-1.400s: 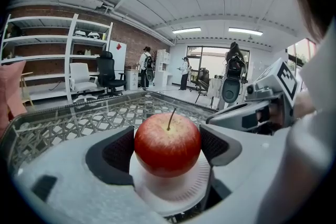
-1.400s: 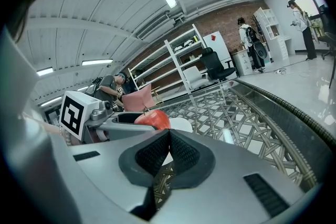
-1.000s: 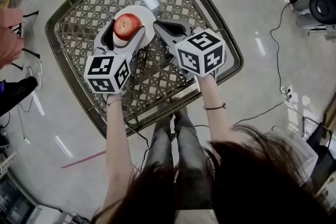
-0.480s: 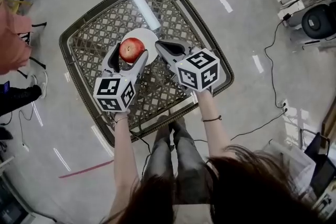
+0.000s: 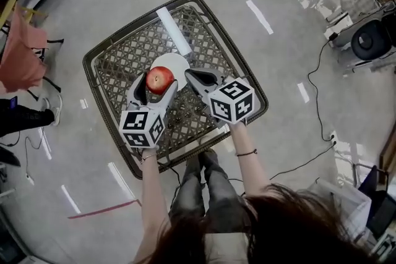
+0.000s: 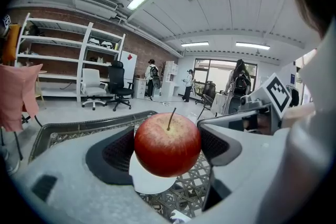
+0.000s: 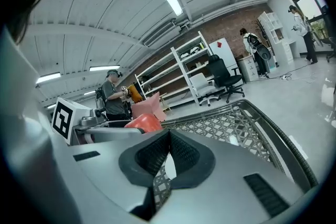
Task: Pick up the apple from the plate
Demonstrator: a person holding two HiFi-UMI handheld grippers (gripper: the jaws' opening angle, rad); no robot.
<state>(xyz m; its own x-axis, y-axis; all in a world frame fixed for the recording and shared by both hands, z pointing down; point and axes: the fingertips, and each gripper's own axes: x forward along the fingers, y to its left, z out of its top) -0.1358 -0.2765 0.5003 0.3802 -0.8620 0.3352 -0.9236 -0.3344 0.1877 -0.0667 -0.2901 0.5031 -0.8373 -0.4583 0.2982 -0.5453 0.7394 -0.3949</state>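
Note:
A red apple (image 5: pixel 159 79) with a short stem sits clamped between the two dark pads of my left gripper (image 5: pixel 156 81). In the left gripper view the apple (image 6: pixel 168 144) hangs clear above the white plate (image 6: pixel 149 187), held by the left gripper (image 6: pixel 168 148). From the head view the plate (image 5: pixel 177 62) shows bare just beyond the apple, on the woven table (image 5: pixel 117 65). My right gripper (image 5: pixel 190 75) hovers right beside the plate, shut, with nothing between its pads. The right gripper view shows the right gripper (image 7: pixel 168 136) with its pads pressed together and the apple (image 7: pixel 142 122) off to its left.
The square table has a raised dark rim (image 5: pixel 257 93). A long white streak or tube (image 5: pixel 174 30) lies on its far side. The person's legs (image 5: pixel 204 176) are at the near edge. Cables (image 5: pixel 322 133) trail on the floor at right; pink cloth (image 5: pixel 25 52) hangs at left.
The left gripper has come up off the plate and toward the person with the apple in it, baring more of the plate. The right gripper stays shut alongside it.

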